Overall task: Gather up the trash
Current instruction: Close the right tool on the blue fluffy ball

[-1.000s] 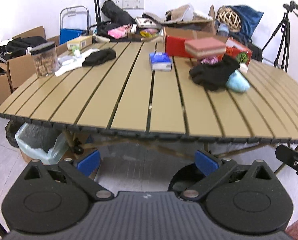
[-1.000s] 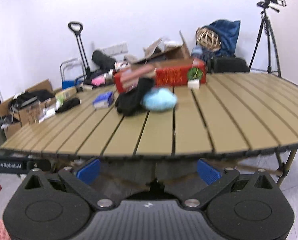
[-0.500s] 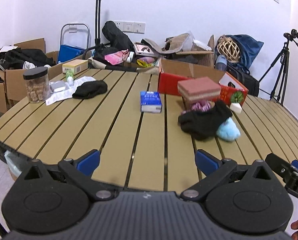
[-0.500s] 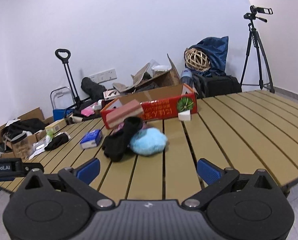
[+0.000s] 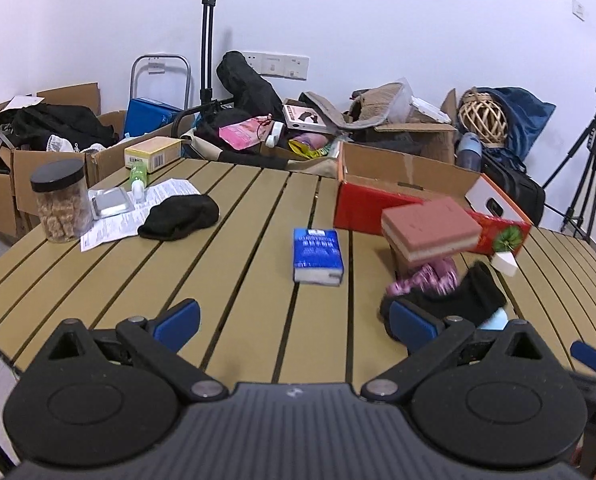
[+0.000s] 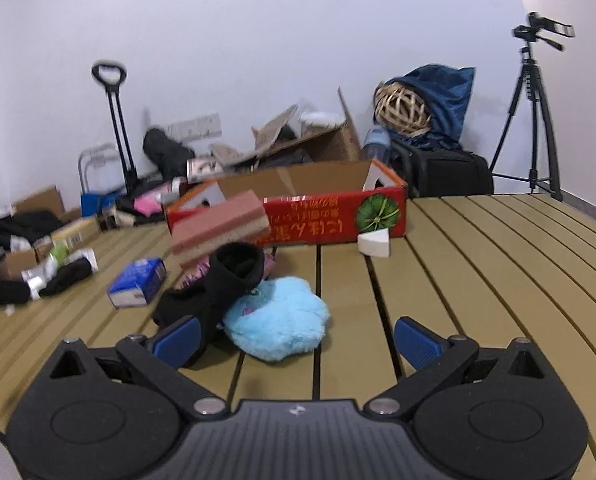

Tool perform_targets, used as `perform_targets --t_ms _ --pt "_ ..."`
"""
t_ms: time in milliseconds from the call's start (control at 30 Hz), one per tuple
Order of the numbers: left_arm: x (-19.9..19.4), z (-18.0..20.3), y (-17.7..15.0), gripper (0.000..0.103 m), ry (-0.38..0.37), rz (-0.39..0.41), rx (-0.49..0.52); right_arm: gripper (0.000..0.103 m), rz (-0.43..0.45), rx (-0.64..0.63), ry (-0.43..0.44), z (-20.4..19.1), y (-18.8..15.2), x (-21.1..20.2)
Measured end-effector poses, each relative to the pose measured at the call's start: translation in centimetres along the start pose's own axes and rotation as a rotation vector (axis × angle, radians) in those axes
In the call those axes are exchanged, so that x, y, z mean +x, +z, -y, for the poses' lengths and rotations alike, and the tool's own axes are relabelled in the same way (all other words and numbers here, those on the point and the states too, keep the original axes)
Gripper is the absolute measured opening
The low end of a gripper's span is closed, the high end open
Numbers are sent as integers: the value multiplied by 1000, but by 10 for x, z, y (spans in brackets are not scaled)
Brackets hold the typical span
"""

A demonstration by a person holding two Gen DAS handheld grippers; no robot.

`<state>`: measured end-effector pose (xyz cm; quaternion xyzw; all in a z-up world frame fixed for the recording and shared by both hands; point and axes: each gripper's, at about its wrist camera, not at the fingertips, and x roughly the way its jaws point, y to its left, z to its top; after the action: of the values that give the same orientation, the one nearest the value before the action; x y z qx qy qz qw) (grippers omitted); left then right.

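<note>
a slatted tan desk (image 5: pixel 225 264) filled both fisheye views, with a white wall behind it. the left gripper (image 5: pixel 293 322) hovered low over the near edge, its blue-padded fingers (image 5: pixel 177 320) spread wide and holding nothing. straight ahead at 12 o'clock lay a blue tissue pack (image 5: pixel 317 255). at 10 o'clock a black cloth (image 5: pixel 179 217) rested on a printed paper sheet (image 5: pixel 137 216), beside a foil blister pack (image 5: pixel 109 204) and a black-lidded jar of brown snacks (image 5: pixel 61 200). a small green bottle (image 5: pixel 137 178) and a yellow carton (image 5: pixel 153 153) sat further back. at 1 o'clock stood an open red cardboard box (image 5: pixel 378 200), with a pink and cream sponge block (image 5: pixel 430 228) tilted against it. below the block lay something purple and patterned (image 5: pixel 426 280) and a black sock (image 5: pixel 458 298), the sock partly hidden by the right finger.

the right gripper (image 6: pixel 298 338) was also wide open and empty, above the desk. just beyond its fingers, at 11 o'clock, a fluffy light blue item (image 6: pixel 277 320) touched the black sock. a white wedge (image 6: pixel 374 242) sat against the red box at 1 o'clock. behind the desk were cardboard boxes, bags, a woven ball (image 6: pixel 402 110) and a tripod with a camera (image 6: pixel 534 112).
</note>
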<state>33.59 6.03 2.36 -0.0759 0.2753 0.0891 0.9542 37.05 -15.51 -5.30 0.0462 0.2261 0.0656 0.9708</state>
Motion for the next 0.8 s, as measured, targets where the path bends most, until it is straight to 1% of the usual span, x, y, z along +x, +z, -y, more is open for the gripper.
perform_targets --t_ms 133,367,500,567,600,633,733,800 --pt "18 0 9 103 8 -16 -15 103 -54 -45 -23 -6 4 26" --pt "40 -8 11 103 26 -57 -34 103 -100 -92 -20 -20 10 57" --pt "51 -9 9 103 32 -81 -29 103 -123 -75 -3 -20 11 71" --pt "56 -11 8 103 35 -89 -33 101 -125 -66 9 -20 11 74" --pt "58 -11 7 103 35 -93 -35 99 -127 -64 15 -20 11 76" --pt "60 -12 6 103 37 -98 -35 94 -131 -61 23 -20 11 77" --pt "64 -14 5 103 42 -106 -34 86 -157 -42 59 -19 8 81" --pt "65 -15 5 103 43 -106 -35 82 -157 -36 76 -18 8 80"
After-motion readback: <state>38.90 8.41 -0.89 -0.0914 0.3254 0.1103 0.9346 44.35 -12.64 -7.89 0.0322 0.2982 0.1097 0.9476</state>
